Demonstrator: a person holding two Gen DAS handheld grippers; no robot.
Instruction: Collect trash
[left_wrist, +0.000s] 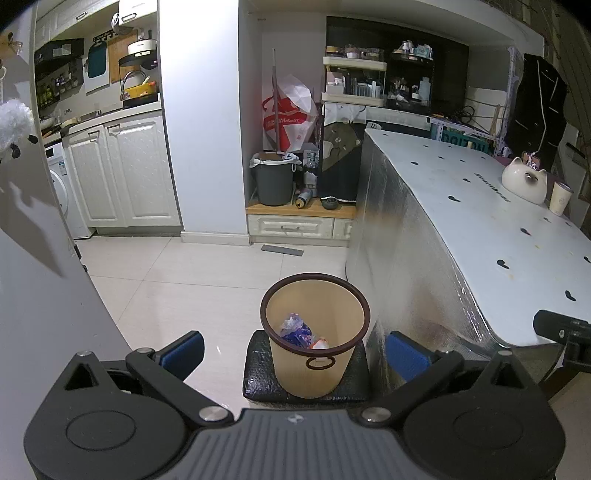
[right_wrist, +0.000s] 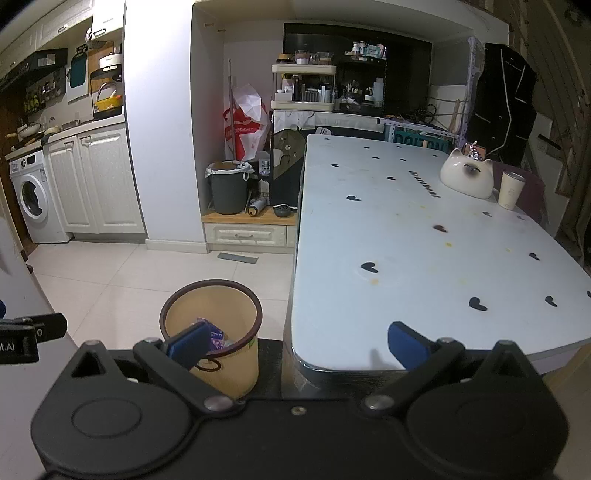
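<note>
Left hand-held gripper (left_wrist: 295, 350): we see its blue pads spread wide, nothing between them. Left wrist view looks straight down into the beige bin (left_wrist: 314, 332) with a dark rim, standing on a black cushioned stool (left_wrist: 258, 384) beside the foil-wrapped side of the surface (left_wrist: 480, 192). This view alone shows the bin's contents: a blue-purple wrapper (left_wrist: 295, 328) and a small orange-white scrap (left_wrist: 319, 344) at the bottom.

Right hand-held gripper (right_wrist: 295, 343): also wide open, empty, one pad over the bin (right_wrist: 221, 354), the other over the corner of the surface (right_wrist: 406, 236). From this view we note more of the top: white cover with small black marks, a few yellowish stains, a cat-shaped ceramic piece (right_wrist: 467, 179) and a pale cup (right_wrist: 511, 190) far back. Only here, a washing machine (right_wrist: 33, 195) under the kitchen cabinets is plain.

Room: pale tiled floor (right_wrist: 129, 273), grey bucket (right_wrist: 227, 188) in a nook, cluttered shelves behind.
</note>
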